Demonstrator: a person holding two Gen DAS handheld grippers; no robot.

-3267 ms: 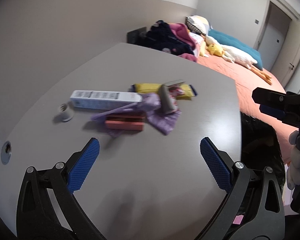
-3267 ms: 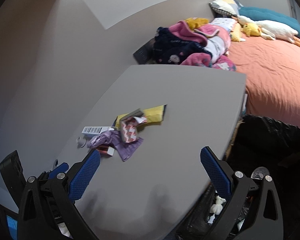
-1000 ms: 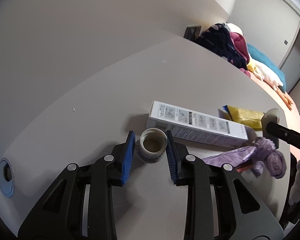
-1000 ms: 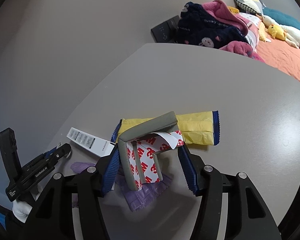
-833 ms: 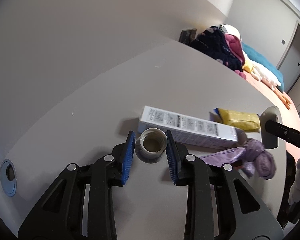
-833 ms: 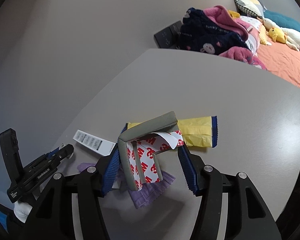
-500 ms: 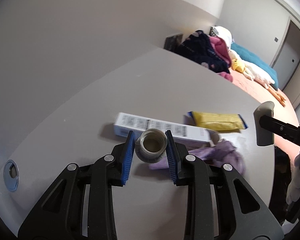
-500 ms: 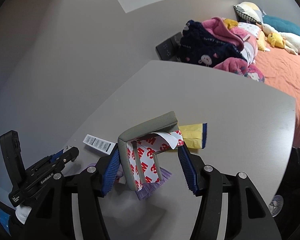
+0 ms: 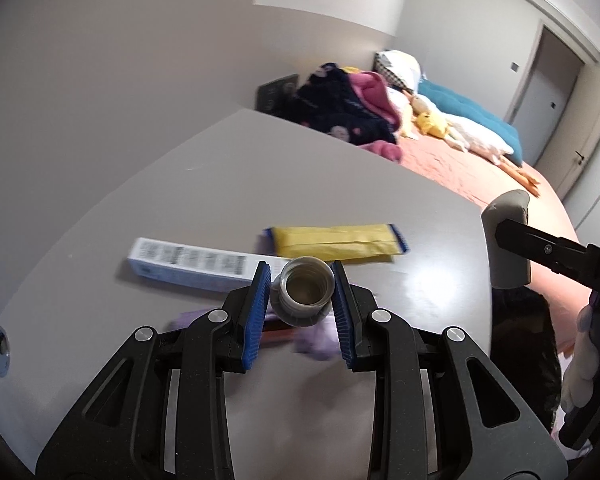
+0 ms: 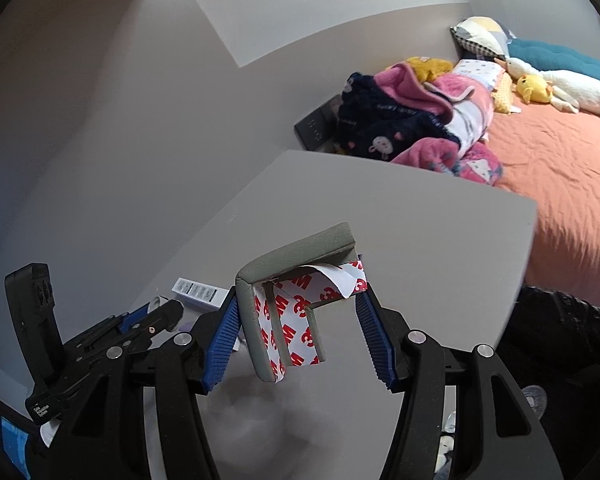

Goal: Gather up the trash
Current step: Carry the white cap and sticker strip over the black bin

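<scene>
gripping a small cap [image 9: 303, 293] above the tabletop [image 9: 204, 176], the left gripper [image 9: 300, 305] hangs over a white box [image 9: 196, 264] and yellow packet [image 9: 336, 242]; the right gripper [image 10: 300, 334] clamps a grey foam strip [image 10: 288, 304] in mid-air.

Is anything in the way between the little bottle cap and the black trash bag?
Nothing visible blocks it. The left gripper holds the small grey bottle cap above the grey table. The black trash bag sits past the table's right edge, where the right gripper hangs.
</scene>
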